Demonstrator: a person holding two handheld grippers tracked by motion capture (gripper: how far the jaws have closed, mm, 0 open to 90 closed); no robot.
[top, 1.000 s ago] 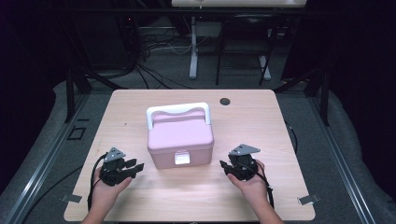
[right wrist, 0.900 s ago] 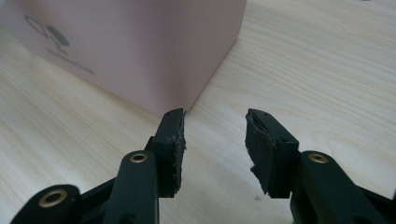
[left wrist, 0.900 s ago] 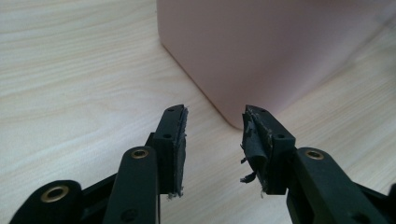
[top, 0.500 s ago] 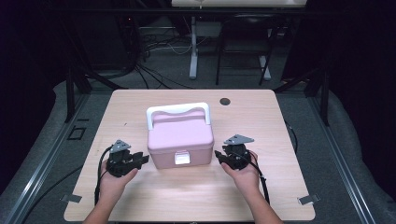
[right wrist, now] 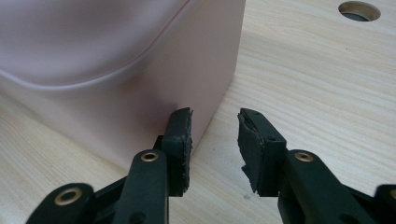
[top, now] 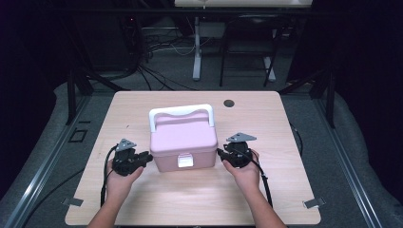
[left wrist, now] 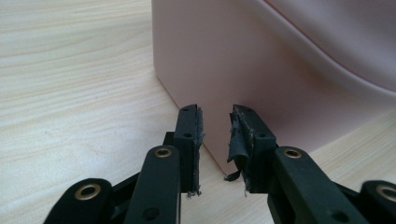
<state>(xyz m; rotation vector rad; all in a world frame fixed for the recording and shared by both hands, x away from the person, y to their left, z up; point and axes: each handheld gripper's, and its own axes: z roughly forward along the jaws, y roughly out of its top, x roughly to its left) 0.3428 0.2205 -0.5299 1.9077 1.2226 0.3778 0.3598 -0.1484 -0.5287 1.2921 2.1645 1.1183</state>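
Where high view shows white handle [top: 180, 111], gripper views bare pink box [left wrist: 261, 60] walls

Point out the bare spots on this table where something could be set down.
The table has bare wood along the near edge between the two forearms, behind the pink box up to the round hole, and down both side edges. It is crowded at the box's ends, where the left hand-held gripper and right hand-held gripper sit close.
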